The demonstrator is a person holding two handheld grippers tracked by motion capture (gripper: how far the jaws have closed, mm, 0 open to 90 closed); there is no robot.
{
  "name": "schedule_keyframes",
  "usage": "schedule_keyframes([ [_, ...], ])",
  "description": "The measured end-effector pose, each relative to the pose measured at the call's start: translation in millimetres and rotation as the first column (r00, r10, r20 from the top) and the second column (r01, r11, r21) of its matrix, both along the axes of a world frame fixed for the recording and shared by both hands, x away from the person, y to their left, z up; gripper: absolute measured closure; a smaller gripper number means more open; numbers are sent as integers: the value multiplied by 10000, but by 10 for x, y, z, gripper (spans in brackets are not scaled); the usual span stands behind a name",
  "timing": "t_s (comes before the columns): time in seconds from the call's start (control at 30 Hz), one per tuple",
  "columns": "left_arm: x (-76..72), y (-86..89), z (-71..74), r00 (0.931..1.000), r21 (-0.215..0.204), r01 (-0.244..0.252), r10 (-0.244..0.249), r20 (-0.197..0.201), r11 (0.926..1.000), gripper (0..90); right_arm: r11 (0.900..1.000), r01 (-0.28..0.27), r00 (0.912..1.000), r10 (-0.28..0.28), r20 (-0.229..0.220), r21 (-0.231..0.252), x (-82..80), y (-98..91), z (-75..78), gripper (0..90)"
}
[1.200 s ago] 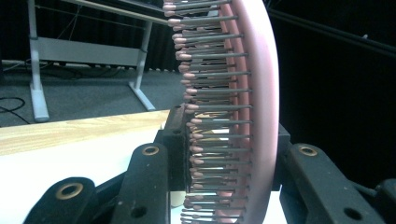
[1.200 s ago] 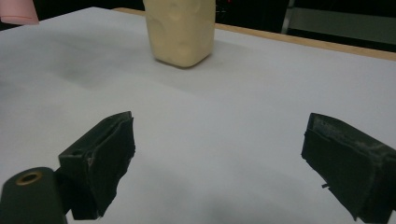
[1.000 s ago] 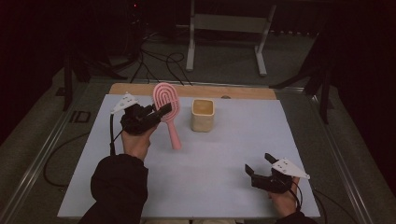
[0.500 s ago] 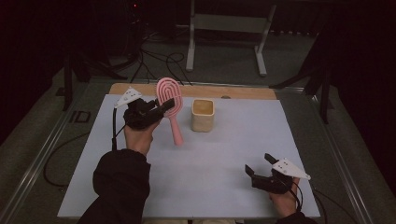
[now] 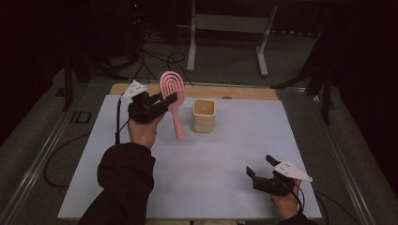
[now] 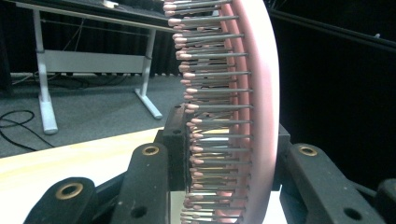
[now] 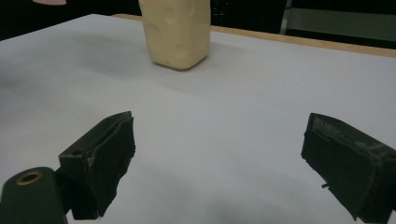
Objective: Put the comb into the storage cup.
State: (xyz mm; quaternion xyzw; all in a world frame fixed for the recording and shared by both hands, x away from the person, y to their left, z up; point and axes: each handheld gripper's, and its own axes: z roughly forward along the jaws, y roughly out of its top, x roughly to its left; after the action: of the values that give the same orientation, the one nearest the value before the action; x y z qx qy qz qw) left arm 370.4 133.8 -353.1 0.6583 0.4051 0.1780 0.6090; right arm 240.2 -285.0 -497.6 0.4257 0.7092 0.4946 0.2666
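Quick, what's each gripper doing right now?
Left gripper: shut on the pink brush, held up off the table.
Right gripper: open, holding nothing, low over the white mat.

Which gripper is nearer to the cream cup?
Left. The left gripper, shut on the pink hairbrush, is just beside the cream cup; the right gripper rests open near the table's front edge.

Pink brush (image 6: 243, 116) head cut off at top and bottom edges; handle hidden behind left gripper (image 6: 224, 154).

Cream cup (image 5: 204, 115) on white table (image 5: 216, 159)
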Motion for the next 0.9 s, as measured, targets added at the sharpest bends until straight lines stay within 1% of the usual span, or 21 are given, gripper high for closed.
schedule_keyframes([
  [0.23,57,-41,80,9999,34,-84,83,114,10000,649,10000,-12,10000,12,-45,9,4,-1,-10,92],
  [0.33,81,-85,130,9997,155,-102,99,214,9998,649,10000,-41,10000,41,-80,-6,7,1,-15,92],
  [0.4,82,-97,140,9996,153,-111,107,246,9998,649,10000,-42,10000,42,-81,-32,9,1,-16,92],
  [0.43,83,-111,147,9996,-5,-98,98,276,10000,649,10000,-64,10000,63,-75,-24,11,4,-19,92],
  [0.5,86,-133,157,9994,-38,-102,103,340,9999,649,9999,-109,9999,108,-95,-26,18,17,-21,92],
  [0.57,91,-149,171,9992,72,-136,133,379,9999,649,9999,-116,9999,116,-99,-48,20,27,-18,92],
  [0.9,153,-164,238,9983,234,-347,335,470,9991,649,9998,-178,9998,178,-99,-30,21,32,-21,92],
])
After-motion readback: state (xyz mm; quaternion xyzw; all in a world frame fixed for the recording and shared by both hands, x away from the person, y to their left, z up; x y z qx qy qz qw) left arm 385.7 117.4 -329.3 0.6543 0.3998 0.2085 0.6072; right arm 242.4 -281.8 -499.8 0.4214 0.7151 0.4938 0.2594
